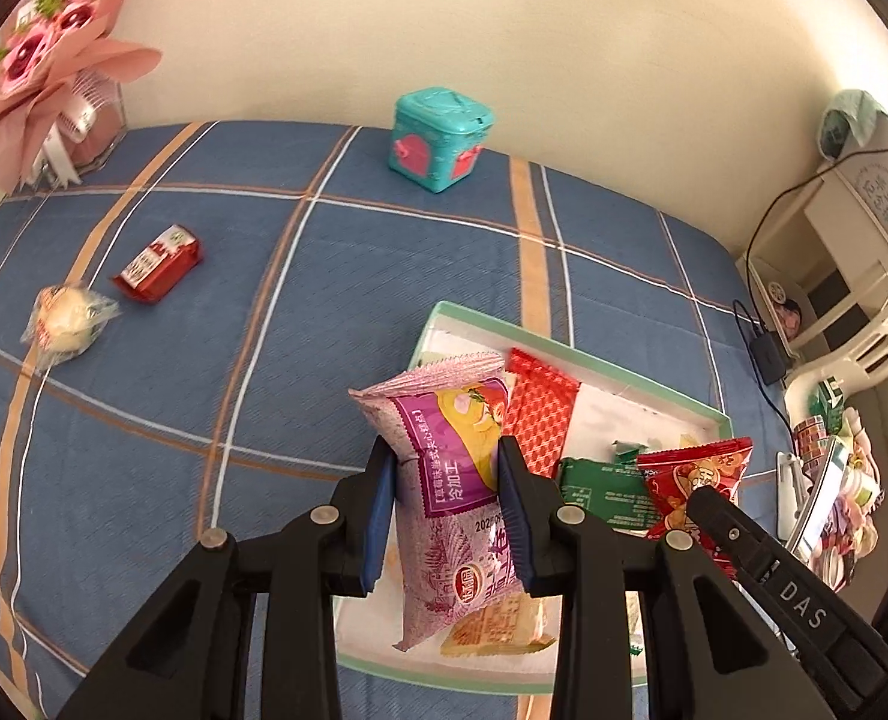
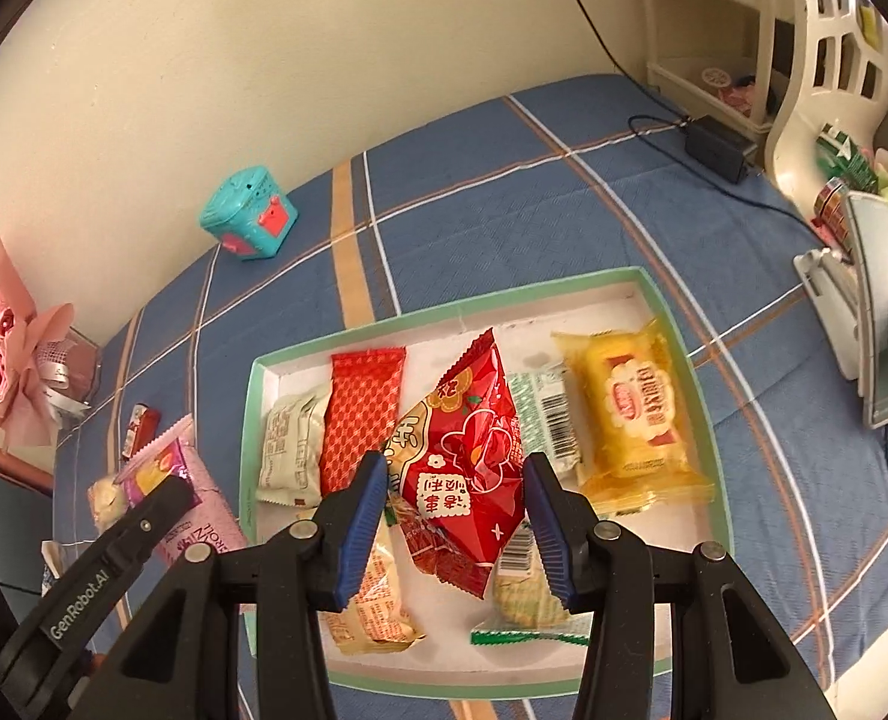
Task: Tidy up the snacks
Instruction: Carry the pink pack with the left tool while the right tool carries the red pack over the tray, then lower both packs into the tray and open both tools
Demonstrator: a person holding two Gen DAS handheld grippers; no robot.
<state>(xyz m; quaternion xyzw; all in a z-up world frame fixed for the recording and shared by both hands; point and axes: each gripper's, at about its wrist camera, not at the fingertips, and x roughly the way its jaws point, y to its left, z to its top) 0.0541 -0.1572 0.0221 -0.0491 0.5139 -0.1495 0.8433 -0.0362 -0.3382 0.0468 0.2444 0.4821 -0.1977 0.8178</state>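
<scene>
Purple snack packet [image 1: 444, 480] hangs pinched in the left tongs [image 1: 447, 510] above the tray [image 1: 564, 345]; right tongs [image 2: 453, 531] pinch a red packet [image 2: 462, 468] over the tray's middle; a wrapped bun [image 1: 69, 324] lies at ten o'clock on the bed [image 1: 204, 360].

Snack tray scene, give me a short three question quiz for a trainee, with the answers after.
1. True or false: the left gripper holds a purple packet.
2. What does the right gripper hold between its fingers?
A. yellow packet
B. red packet
C. teal box
3. How many snacks lie on the blanket, outside the tray, in the left wrist view?

Key
1. True
2. B, the red packet
3. Two: a red bar and a pale bun
</scene>
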